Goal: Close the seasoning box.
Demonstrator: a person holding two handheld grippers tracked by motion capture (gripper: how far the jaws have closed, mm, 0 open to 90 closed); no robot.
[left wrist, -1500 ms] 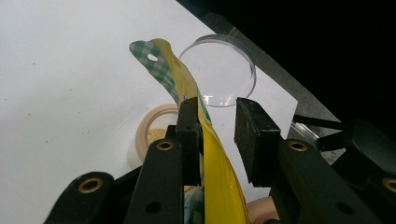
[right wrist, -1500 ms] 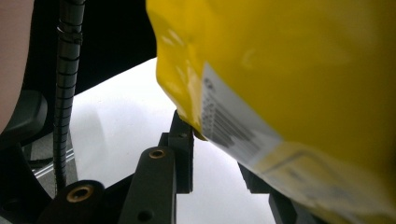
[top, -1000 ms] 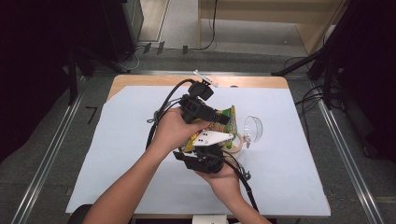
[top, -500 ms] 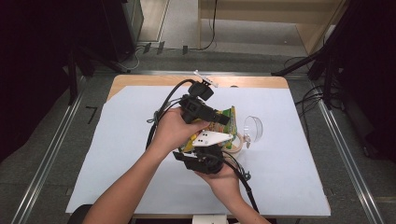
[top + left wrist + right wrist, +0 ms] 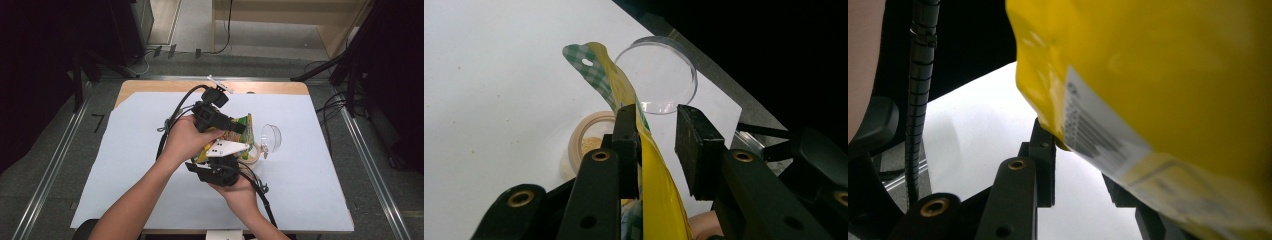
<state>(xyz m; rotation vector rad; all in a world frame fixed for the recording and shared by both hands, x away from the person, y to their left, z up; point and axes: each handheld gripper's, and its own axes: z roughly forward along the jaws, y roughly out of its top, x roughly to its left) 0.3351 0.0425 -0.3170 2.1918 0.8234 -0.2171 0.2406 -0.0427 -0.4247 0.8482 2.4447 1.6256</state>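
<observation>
A yellow snack bag (image 5: 245,122) with a green checked top stands upright between my two grippers near the table's middle. The left gripper (image 5: 234,126) is at its upper part. In the left gripper view the jaws (image 5: 656,112) stand apart around the bag (image 5: 624,85), which lies against one jaw only. My right gripper (image 5: 223,156) holds the bag from below. In the right gripper view the barcoded lower corner of the bag (image 5: 1158,75) sits at the jaw tips (image 5: 1078,150), and one jaw is partly hidden. A small beige bowl (image 5: 584,145) holding crumbs sits under the bag.
A clear round lid (image 5: 271,137) lies just right of the beige bowl (image 5: 254,154). A white sheet (image 5: 125,165) covers the wooden table (image 5: 150,86), with crumbs scattered on it. Cables trail from both grippers. Dark floor and metal rails surround the table.
</observation>
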